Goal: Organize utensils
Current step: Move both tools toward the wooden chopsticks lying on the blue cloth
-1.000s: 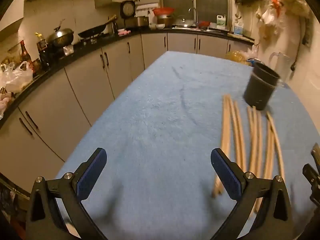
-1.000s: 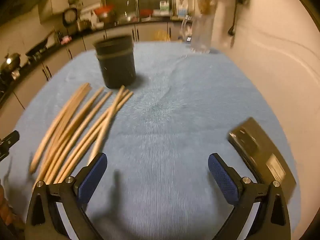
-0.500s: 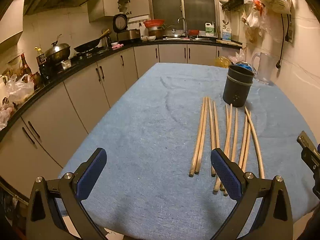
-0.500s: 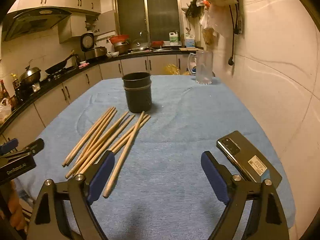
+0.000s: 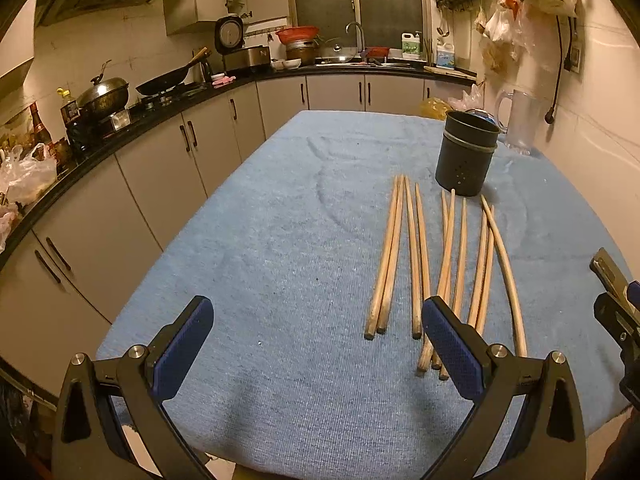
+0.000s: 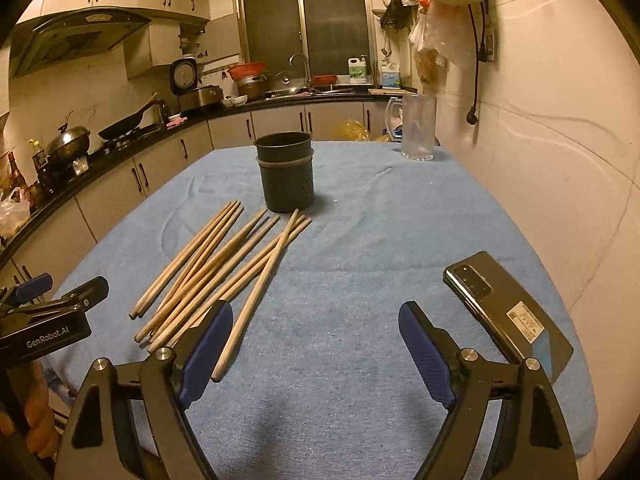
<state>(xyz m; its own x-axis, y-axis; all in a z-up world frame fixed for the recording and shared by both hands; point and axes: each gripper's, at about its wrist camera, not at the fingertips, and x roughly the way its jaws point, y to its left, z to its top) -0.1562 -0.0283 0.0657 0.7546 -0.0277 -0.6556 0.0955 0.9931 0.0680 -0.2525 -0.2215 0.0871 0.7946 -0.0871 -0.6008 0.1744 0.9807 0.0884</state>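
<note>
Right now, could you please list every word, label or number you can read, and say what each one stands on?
"GenRobot.AI": white lettering on the body of the left gripper, seen in the right wrist view.
Sticker on the phone: print too small to read.
Labels on the detergent bottles by the sink: too blurred to read.

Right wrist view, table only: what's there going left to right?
Left gripper → chopsticks → black holder → clear pitcher → phone.
</note>
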